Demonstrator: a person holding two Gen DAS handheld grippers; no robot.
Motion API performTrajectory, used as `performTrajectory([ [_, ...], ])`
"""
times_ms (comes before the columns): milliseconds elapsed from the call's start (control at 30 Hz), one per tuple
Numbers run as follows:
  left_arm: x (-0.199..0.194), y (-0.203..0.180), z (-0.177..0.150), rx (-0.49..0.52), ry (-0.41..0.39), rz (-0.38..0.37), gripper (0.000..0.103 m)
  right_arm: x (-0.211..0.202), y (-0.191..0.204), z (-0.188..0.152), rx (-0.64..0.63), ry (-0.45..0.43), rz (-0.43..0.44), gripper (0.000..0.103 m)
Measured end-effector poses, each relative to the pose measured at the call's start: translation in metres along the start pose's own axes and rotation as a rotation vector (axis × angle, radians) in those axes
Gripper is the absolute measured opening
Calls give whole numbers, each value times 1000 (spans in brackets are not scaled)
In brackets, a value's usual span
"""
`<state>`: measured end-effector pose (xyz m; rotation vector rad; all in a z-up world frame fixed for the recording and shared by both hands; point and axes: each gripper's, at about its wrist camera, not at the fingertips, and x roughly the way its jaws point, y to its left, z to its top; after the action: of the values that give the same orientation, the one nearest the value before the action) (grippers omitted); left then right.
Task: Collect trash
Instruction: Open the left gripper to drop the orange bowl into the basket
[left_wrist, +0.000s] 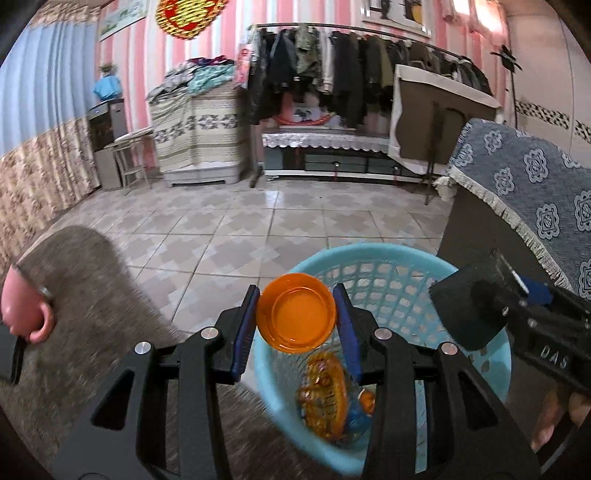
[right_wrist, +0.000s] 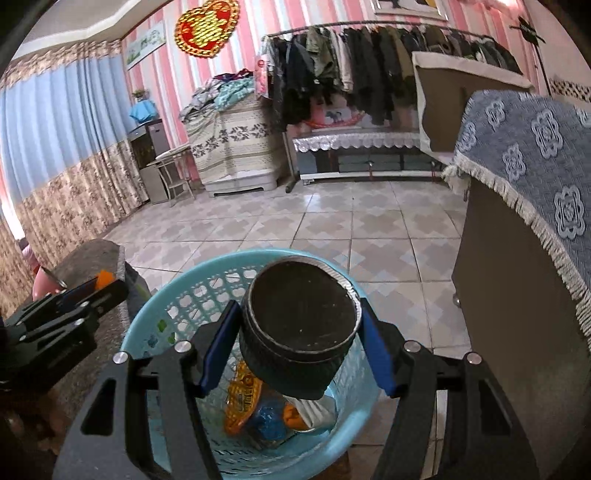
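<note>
My left gripper (left_wrist: 296, 309) is shut on an orange lid (left_wrist: 296, 313) and holds it over the near rim of a light blue trash basket (left_wrist: 369, 258). My right gripper (right_wrist: 298, 332) is shut on a black jar (right_wrist: 299, 332) and holds it above the same basket (right_wrist: 177, 310). In the basket lie a yellow-orange wrapper (right_wrist: 242, 400), a blue wrapper (right_wrist: 269, 421) and a silver packet (right_wrist: 314, 408). The right gripper with the black jar also shows in the left wrist view (left_wrist: 469, 306). The left gripper shows at the left of the right wrist view (right_wrist: 88, 295).
A grey table top (left_wrist: 85, 295) lies to the left of the basket, with a pink cup (left_wrist: 22, 314) at its edge. A dark cabinet under a blue patterned cloth (right_wrist: 535, 155) stands to the right. Tiled floor (left_wrist: 258, 221) stretches ahead to a clothes rack (left_wrist: 351, 74).
</note>
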<state>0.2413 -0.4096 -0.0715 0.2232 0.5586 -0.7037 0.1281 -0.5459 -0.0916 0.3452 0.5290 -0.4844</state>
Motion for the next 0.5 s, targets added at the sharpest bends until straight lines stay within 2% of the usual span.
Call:
performTrajectory([
  [100,10,-12,8,25,1,-6,40,4,-1,-2,3,8,-2,63],
  [167,16,-15,10,30,14,-20,44,5,0,-2,0,12,0,63],
  [233,18,-14,12,27,16,-5,63,8,1,-2,-5,14,0,63],
  [333,17,-9,15,20,5,29,74,10,4,-2,-14,18,-4,63],
  [500,6,10,18,25,-7,93,84,14,15,-2,-35,18,-6,63],
])
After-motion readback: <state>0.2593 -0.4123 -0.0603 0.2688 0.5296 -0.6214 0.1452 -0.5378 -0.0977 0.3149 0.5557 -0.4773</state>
